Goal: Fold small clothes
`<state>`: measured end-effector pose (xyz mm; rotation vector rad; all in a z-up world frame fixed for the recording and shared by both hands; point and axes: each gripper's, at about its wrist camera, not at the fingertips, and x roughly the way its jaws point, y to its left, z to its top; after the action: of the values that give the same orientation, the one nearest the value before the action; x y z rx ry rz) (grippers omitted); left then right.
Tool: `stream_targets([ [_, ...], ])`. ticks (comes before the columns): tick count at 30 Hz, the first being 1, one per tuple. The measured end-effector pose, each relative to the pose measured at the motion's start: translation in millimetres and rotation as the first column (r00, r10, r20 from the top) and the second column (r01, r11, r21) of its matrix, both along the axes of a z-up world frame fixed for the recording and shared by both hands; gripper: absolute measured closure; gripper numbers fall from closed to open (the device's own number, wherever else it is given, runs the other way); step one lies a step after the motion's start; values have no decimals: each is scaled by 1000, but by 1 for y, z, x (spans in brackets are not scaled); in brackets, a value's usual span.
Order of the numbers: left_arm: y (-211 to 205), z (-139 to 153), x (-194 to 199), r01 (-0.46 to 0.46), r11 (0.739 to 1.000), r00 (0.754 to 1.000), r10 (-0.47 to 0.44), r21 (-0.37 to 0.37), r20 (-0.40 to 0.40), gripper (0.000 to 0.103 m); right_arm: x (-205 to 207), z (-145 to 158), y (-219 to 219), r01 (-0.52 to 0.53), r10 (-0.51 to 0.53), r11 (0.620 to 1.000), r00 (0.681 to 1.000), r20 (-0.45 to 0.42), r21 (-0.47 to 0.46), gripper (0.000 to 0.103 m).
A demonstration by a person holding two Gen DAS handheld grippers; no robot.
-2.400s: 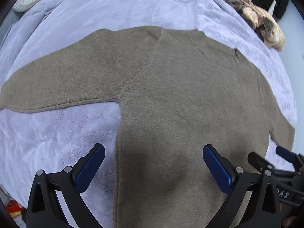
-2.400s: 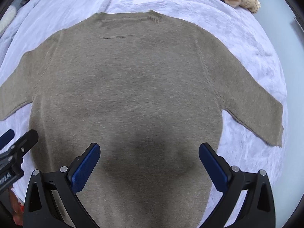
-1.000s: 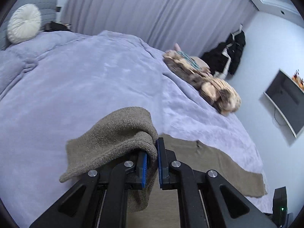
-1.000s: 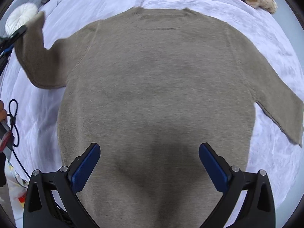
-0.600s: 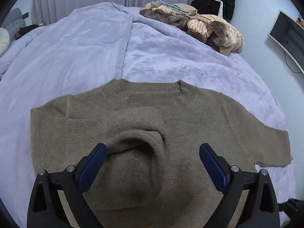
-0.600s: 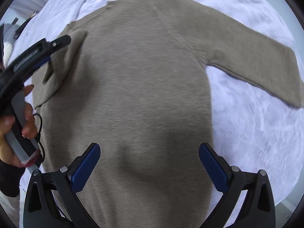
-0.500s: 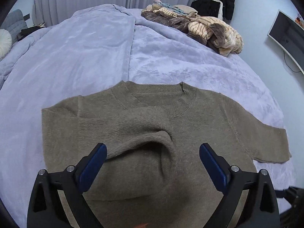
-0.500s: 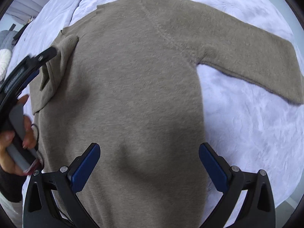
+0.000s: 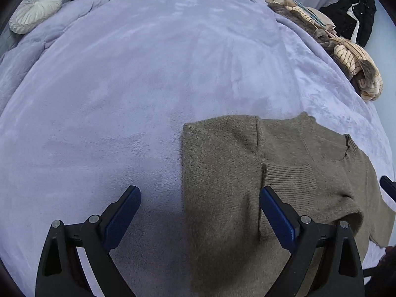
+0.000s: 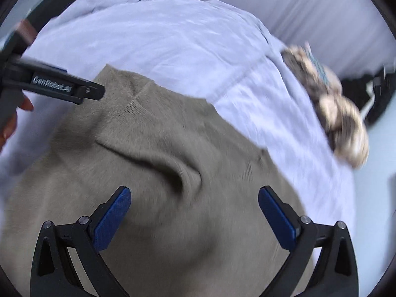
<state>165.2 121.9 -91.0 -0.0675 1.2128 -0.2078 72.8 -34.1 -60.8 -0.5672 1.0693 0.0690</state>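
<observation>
An olive-brown knit sweater (image 9: 222, 173) lies flat on the lilac bed. Its left sleeve is folded inward across the chest, the ribbed cuff (image 9: 292, 178) near the collar. My left gripper (image 9: 199, 214) is open and empty, hovering over the sweater's folded left edge. My right gripper (image 10: 194, 217) is open and empty above the sweater (image 10: 173, 173), whose folded sleeve forms a raised ridge (image 10: 173, 158). The right wrist view is blurred. The left gripper's black finger (image 10: 61, 87) shows at its upper left, over the sweater's corner.
A lilac plush blanket (image 9: 123, 86) covers the bed. A pile of striped and brown clothes (image 9: 346, 57) lies at the far right edge, also in the right wrist view (image 10: 334, 113). A round cream cushion (image 9: 36, 7) sits far left. Dark garments (image 9: 356, 14) hang beyond.
The left gripper let go of the sleeve, which now lies folded over the chest, and moved to the sweater's left edge. The right gripper swung toward the collar side, still open.
</observation>
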Motion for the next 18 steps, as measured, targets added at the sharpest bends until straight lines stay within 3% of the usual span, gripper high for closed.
stream_targets([
  [1,0,-4,1,-6,1000,1000,6,-2,-9,11,4,-10,4,-22,21,998,1000,-5,-62,17],
  [2,1,-7,3,-14,1000,1000,14,-7,-17,16,12,-23,5,-38,35,993,999,-31,-115,53],
  [3,1,-9,3,-22,1000,999,22,-9,-29,23,10,-26,-1,-38,32,993,998,-55,-110,78],
  [4,2,-12,3,-28,1000,999,28,-11,-35,23,12,-26,-10,-16,10,998,996,-88,-64,94],
  [6,3,-11,3,-27,999,999,27,-19,-29,23,9,-5,-44,104,-95,984,993,-67,144,94],
  [7,3,-11,2,-20,1000,999,20,-15,-27,23,3,9,-77,213,-205,925,977,-60,315,94],
  [8,2,-11,2,-12,1000,1000,12,-8,-26,25,-1,13,-98,277,-272,873,960,-71,402,94],
  [9,1,-11,2,-8,1000,1000,8,1,-24,35,-6,12,-123,357,-356,787,929,-102,504,94],
  [11,1,-12,3,-5,1000,999,4,-18,-32,48,-29,-2,-177,523,-520,530,822,-232,667,94],
  [13,1,-13,5,4,999,999,-7,-54,-52,72,-54,-27,-215,610,-588,280,719,-370,741,92],
  [14,-1,-14,6,9,998,998,-12,-58,-57,73,-64,-41,-228,632,-589,169,680,-436,756,87],
  [15,-5,-13,7,16,998,998,-18,-53,-52,79,-72,-50,-235,644,-586,97,653,-480,759,85],
  [16,-7,-12,6,27,998,998,-30,-53,-47,89,-80,-56,-239,656,-590,44,625,-511,753,63],
  [17,-7,-10,5,35,998,998,-37,-55,-47,89,-87,-58,-241,661,-600,10,604,-524,750,41],
  [18,-7,-6,5,39,998,998,-42,-52,-44,90,-91,-60,-245,655,-610,-22,590,-529,755,39],
])
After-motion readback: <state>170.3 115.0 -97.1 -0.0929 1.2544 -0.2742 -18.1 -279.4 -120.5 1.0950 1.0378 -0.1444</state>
